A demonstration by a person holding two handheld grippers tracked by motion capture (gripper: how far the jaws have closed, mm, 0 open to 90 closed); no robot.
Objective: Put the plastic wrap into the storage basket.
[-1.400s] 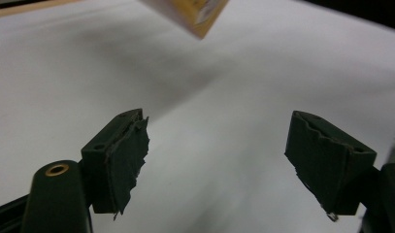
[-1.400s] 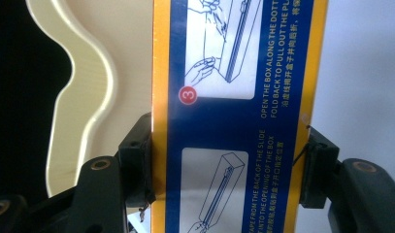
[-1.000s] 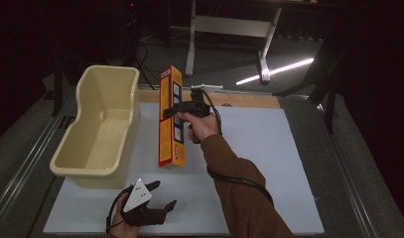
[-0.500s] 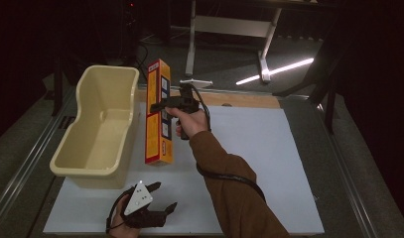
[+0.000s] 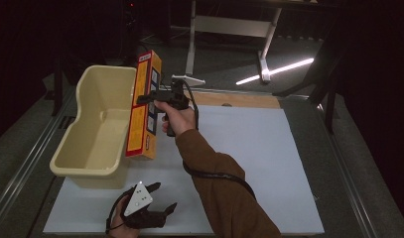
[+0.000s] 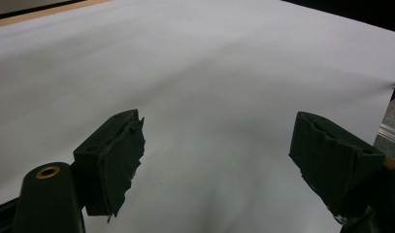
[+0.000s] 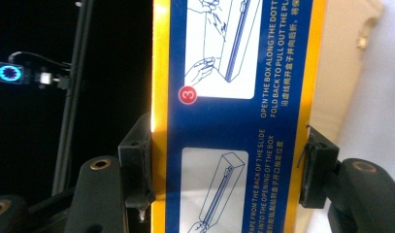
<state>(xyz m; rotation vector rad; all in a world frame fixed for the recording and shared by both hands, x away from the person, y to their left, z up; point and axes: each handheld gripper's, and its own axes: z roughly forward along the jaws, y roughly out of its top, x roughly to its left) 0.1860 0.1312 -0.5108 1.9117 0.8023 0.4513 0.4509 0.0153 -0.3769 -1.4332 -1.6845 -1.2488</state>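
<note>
A long orange box point(image 5: 142, 109) with a blue instruction panel hangs nearly upright in the air, its lower end over the right rim of a cream plastic tub point(image 5: 85, 171). My right gripper point(image 5: 146, 99) is shut on the box's narrow sides at mid-length. In the right gripper view both pads press the box point(image 7: 234, 97) between the jaws of the right gripper point(image 7: 229, 170), and the tub point(image 7: 350, 48) shows behind it. My left gripper point(image 5: 163, 197) rests low at the near edge of the white board point(image 5: 259, 163). In its own view the left gripper point(image 6: 217, 145) is open, nothing between the jaws.
The tub stands at the board's left side. A wooden strip point(image 5: 239, 99) runs along the board's far edge. A grey metal stand point(image 5: 194, 39) and a bright light strip point(image 5: 279, 69) lie beyond it. Metal rails point(image 5: 21, 173) flank the table.
The right hand has carried the box left and a little up, from over the board to the tub's right rim. The left gripper has stayed put.
</note>
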